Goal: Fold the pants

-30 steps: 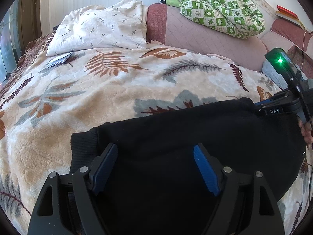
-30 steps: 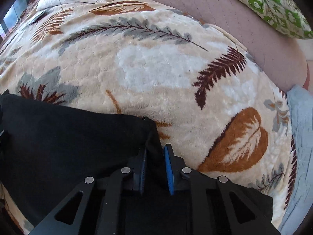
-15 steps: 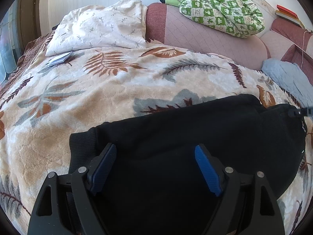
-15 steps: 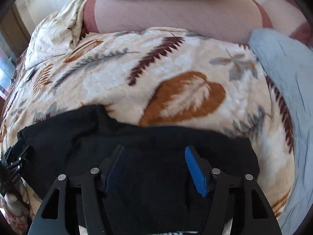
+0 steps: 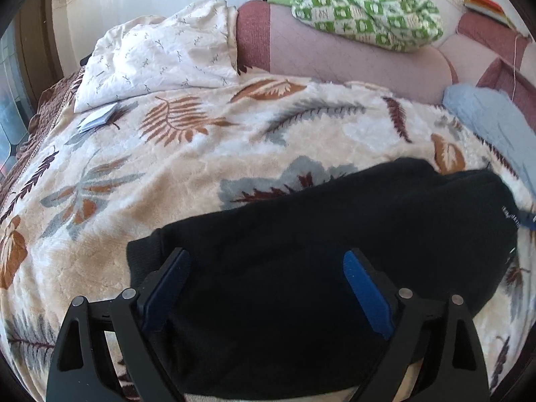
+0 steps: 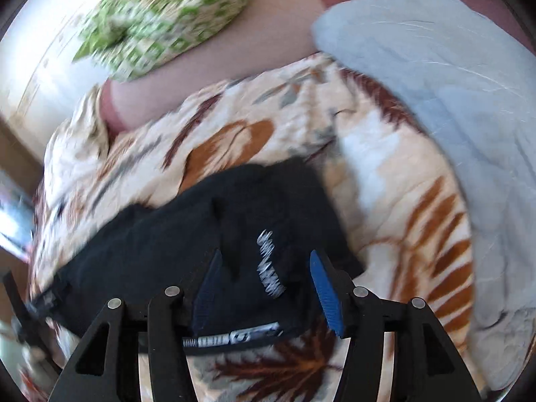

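Black pants (image 5: 318, 234) lie folded into a long band across the leaf-patterned blanket (image 5: 167, 184). My left gripper (image 5: 266, 256) hovers over their left half. Its jaws are opening wide and the blue pads touch no cloth. In the blurred right wrist view, my right gripper (image 6: 266, 254) hangs over the other end of the pants (image 6: 167, 234), above white lettering (image 6: 269, 264) and a printed waistband strip (image 6: 234, 336). Its jaws are closing a little but still stand apart, and the pads do not press on the cloth under them.
A white pillow (image 5: 160, 57) and a small booklet (image 5: 97, 119) lie at the back left. A green-and-white quilt (image 5: 361, 10) rests on the pink padded back (image 5: 335, 60). A light blue cloth (image 6: 435, 83) lies to the right of the pants.
The right gripper let go of the pants' edge, opened, swung right to the waistband end and rolled. It left the left wrist view. The left gripper rose slightly and widened.
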Tool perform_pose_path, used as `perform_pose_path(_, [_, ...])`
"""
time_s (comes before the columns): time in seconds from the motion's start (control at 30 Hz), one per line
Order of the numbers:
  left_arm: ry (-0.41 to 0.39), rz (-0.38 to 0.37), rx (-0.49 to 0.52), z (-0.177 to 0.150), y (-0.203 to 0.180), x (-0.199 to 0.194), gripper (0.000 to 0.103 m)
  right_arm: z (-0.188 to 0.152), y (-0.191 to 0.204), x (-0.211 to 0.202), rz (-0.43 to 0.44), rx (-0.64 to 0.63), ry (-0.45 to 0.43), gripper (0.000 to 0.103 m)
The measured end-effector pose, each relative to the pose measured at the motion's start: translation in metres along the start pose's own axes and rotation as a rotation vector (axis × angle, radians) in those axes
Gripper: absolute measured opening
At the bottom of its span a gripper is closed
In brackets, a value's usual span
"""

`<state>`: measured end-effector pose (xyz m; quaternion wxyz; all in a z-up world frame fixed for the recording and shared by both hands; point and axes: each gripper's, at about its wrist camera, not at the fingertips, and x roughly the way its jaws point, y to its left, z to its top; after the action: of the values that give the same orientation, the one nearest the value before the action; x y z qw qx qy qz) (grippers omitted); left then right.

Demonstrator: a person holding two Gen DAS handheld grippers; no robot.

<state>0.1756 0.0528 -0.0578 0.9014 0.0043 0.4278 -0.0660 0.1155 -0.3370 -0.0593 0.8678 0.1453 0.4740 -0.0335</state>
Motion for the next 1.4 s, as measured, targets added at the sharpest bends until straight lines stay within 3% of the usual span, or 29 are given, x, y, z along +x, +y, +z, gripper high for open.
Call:
perform_pose_path(0.1, [-0.065,-0.004,-0.075,0.002,0.016,-0.037,0.093,-0.015,0.006,0.026,-0.046,-0.033,0.083,0.065])
perform_pose_path(0.27, [-0.110,0.048,-0.249,-0.010,0.070,-0.078,0.093,-0.011,0.004,0.004,-0.022,0.008,0.031,0.066])
perform_pose_path(0.4, [-0.106,0.118,-0.365,-0.027,0.111,-0.088,0.093,-0.009,0.036,-0.020,-0.025,-0.108,-0.032,0.066])
perform_pose_path(0.47, [-0.100,0.115,-0.419,-0.035,0.126,-0.086,0.093,-0.011,0.062,-0.030,0.008,-0.181,-0.048,0.068])
perform_pose_path(0.63, [-0.074,0.041,-0.460,-0.049,0.136,-0.072,0.092,-0.035,0.152,-0.027,0.131,-0.389,-0.018,0.070])
perform_pose_path(0.73, [-0.082,-0.035,-0.430,-0.054,0.126,-0.067,0.084,-0.046,0.210,-0.012,0.196,-0.511,0.037,0.070])
perform_pose_path(0.87, [-0.097,-0.124,-0.412,-0.065,0.117,-0.063,0.079,-0.037,0.282,0.000,0.275,-0.619,0.076,0.070])
perform_pose_path(1.0, [-0.063,-0.218,-0.457,-0.071,0.119,-0.051,0.079,-0.027,0.360,0.021,0.357,-0.760,0.172,0.071])
perform_pose_path(1.2, [-0.064,-0.257,-0.499,-0.071,0.131,-0.049,0.079,-0.031,0.456,0.078,0.365,-0.972,0.331,0.073])
perform_pose_path(1.4, [-0.033,-0.337,-0.569,-0.073,0.143,-0.039,0.079,-0.049,0.497,0.133,0.294,-1.120,0.460,0.073])
